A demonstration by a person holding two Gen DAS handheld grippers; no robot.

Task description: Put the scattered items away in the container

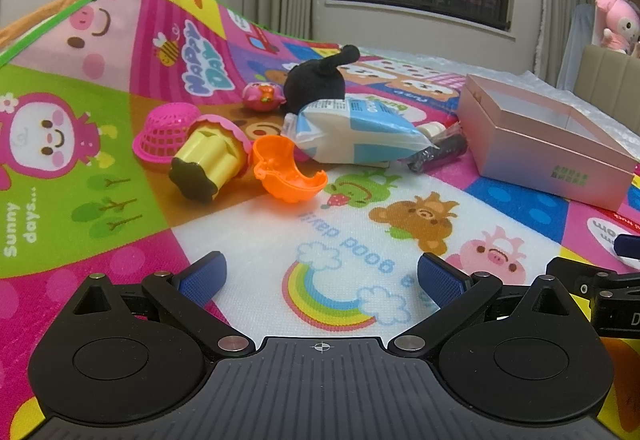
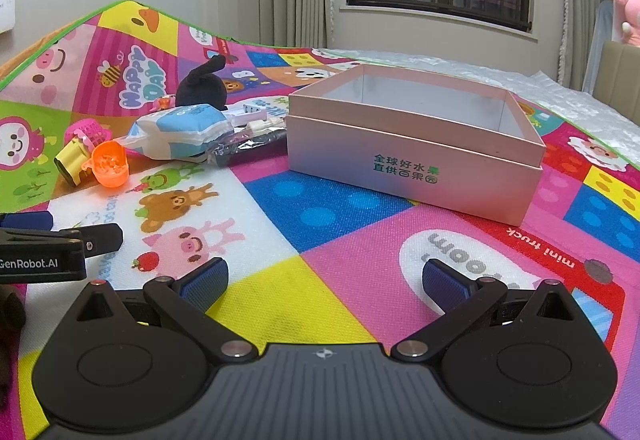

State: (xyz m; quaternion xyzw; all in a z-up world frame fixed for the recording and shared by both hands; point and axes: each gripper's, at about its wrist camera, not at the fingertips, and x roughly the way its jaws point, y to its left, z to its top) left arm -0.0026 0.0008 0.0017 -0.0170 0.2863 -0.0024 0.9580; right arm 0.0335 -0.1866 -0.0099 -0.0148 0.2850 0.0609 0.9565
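The left gripper (image 1: 322, 276) is hovering low over the play mat (image 1: 120, 143), its blue-padded fingers (image 1: 202, 276) spread wide apart with nothing between them, pointing toward the heap of scattered items. The right gripper (image 2: 324, 280) is sitting just beside it at the same low height, jaws likewise standing wide apart and empty, aiming at the pink box (image 2: 416, 155). Each gripper is showing at the edge of the other's view: the right one at the right edge of the left wrist view, the left one at the left edge of the right wrist view.

The pink box is lying open on the mat, to the right of the heap, and its inside is showing only bare white walls from this angle. The items are lying clustered together: a yellow toy cup (image 1: 208, 163) is tipped on its side, touching a pink basket (image 1: 168, 131) that is lying upside down, and an orange shell (image 1: 286, 171) is lying open just beside the cup. Behind them a blue-and-white packet (image 1: 352, 131) is leaning over a dark wrapped tube (image 1: 438, 151), which is lying near the box wall. A black plush toy (image 1: 316, 79) is sitting behind the packet, with a small pink toy (image 1: 262, 95) just beside it.
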